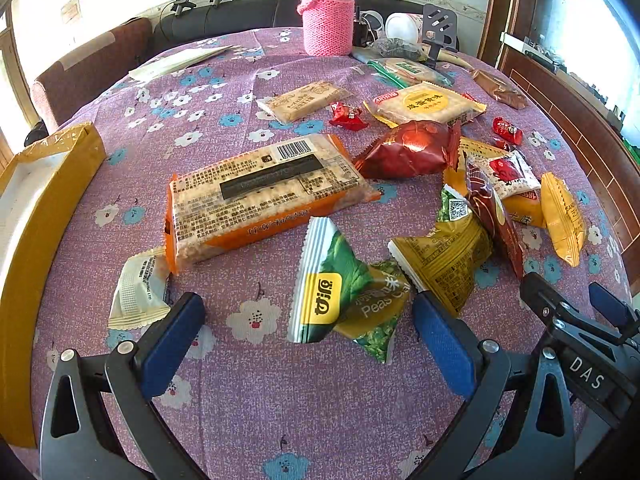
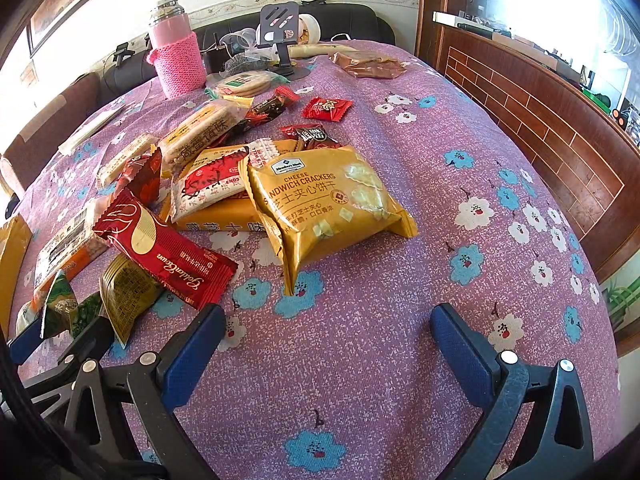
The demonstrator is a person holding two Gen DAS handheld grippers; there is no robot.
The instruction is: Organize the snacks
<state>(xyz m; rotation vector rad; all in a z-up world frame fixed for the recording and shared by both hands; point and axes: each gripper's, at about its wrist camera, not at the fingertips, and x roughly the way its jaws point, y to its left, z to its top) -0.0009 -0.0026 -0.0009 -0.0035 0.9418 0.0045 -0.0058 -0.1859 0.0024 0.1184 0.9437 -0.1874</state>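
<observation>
Cardboard box (image 1: 44,184) at the left edge of the bench (image 1: 280,400), flap up, pale inside; contents not visible from here. Pink flask (image 1: 328,16) in a knitted sleeve upright at the far side.

Scattered across the purple flowered cloth, not in any container: snack packets. Long cracker pack (image 1: 260,196) lying flat, barcode side up, long axis running from near-left to far-right, well apart from the box. Green pea-crisp packet (image 1: 340,296) lying between the blue pads of the left gripper (image 1: 308,340), long axis slanting toward the near right, no contact with either pad; jaws released, spread wide. Small white sachet (image 1: 138,292) just beside the left pad.

Right gripper (image 2: 324,344) hovering over bare cloth, jaws likewise released and wide apart, nothing between them. Yellow cheese sandwich cracker bag (image 2: 324,204) just ahead, resting partly on the pile, one corner pointing toward the camera. Red wafer bar (image 2: 164,252) to its left, long axis slanting from far-left to near-right, lying over a gold packet (image 2: 124,296).
</observation>
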